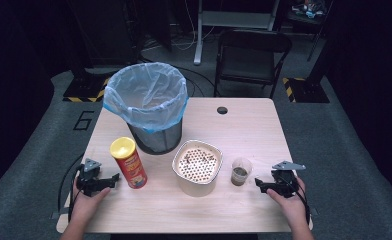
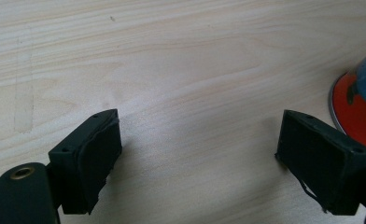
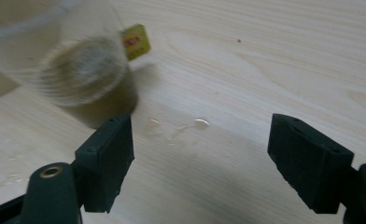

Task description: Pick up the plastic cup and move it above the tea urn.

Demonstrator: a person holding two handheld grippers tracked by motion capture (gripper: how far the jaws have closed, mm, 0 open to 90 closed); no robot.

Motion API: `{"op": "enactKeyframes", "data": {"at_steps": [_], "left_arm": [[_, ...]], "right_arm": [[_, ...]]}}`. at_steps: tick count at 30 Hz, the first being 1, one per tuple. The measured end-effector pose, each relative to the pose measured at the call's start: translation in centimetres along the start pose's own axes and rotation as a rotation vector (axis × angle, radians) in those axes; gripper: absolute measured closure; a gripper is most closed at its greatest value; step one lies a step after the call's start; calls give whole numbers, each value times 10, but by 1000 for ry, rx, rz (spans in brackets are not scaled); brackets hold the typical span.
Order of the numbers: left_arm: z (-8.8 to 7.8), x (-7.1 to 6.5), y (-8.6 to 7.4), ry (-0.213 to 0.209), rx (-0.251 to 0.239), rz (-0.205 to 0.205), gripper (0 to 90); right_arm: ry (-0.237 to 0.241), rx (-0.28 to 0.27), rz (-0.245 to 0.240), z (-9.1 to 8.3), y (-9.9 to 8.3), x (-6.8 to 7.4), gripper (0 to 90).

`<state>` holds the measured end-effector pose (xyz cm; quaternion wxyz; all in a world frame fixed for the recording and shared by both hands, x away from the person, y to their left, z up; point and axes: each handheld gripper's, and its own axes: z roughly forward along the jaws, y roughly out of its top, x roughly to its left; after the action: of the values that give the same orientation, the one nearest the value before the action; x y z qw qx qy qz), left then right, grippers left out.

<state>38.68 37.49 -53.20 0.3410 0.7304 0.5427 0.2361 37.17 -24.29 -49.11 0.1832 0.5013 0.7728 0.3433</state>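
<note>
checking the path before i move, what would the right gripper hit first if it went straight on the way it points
Probably the small clear plastic cup of brown liquid. The right gripper points at it with jaws open and nothing between them. In the right gripper view the cup sits left of centre, so it might only clip it.

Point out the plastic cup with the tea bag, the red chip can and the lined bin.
plastic cup (image 1: 241,171), high view, on its clear side wall.
chip can (image 1: 132,170), high view, on the red label.
bin (image 1: 156,137), high view, on the dark mesh wall below the blue liner.
</note>
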Motion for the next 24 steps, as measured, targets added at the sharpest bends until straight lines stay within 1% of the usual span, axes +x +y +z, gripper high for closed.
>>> {"op": "enactKeyframes", "data": {"at_steps": [1, 2, 3, 4, 5, 6, 8, 9, 10, 12, 14, 16, 18, 19, 20, 22, 23, 24], "left_arm": [[0, 0, 0, 0, 0, 0, 133], [0, 0, 0, 0, 0, 0, 133], [0, 0, 0, 0, 0, 0, 133], [0, 0, 0, 0, 0, 0, 133], [0, 0, 0, 0, 0, 0, 133], [0, 0, 0, 0, 0, 0, 133], [0, 0, 0, 0, 0, 0, 133], [0, 0, 0, 0, 0, 0, 133], [0, 0, 0, 0, 0, 0, 133], [0, 0, 0, 0, 0, 0, 133], [0, 0, 0, 0, 1, 2, 132], [0, 0, 0, 1, 1, 13, 133], [0, 0, 0, 1, 1, 12, 133], [-1, 0, 0, 0, 1, 11, 133], [0, -1, 0, -4, 1, 4, 133], [-1, -1, 0, -6, 9, 5, 133], [-2, -1, 0, -5, 14, 17, 133], [-2, -2, -1, -8, 10, 12, 133]], "right_arm": [[30, -3, -9, -7, 6, 9, 201], [30, -3, -9, -7, 6, 9, 201], [65, -1, -31, -10, 10, 17, 167], [65, -1, -31, -10, 10, 17, 167], [70, 2, -50, -11, 14, 24, 142], [70, 2, -50, -11, 14, 24, 142], [85, 1, -61, -12, 17, 32, 138], [101, -4, -63, -12, 19, 37, 137], [101, -4, -63, -12, 19, 37, 137], [110, -23, -65, -7, 20, 45, 140], [111, -28, -68, -5, 20, 48, 144], [107, -33, -68, 2, 20, 54, 145], [106, -35, -75, 4, 21, 55, 146], [102, -45, -86, 7, 22, 59, 157], [102, -45, -86, 7, 22, 59, 157], [99, -56, -90, 9, 23, 61, 157], [98, -63, -95, 10, 24, 62, 156], [102, -77, -104, 12, 25, 64, 155]]}}
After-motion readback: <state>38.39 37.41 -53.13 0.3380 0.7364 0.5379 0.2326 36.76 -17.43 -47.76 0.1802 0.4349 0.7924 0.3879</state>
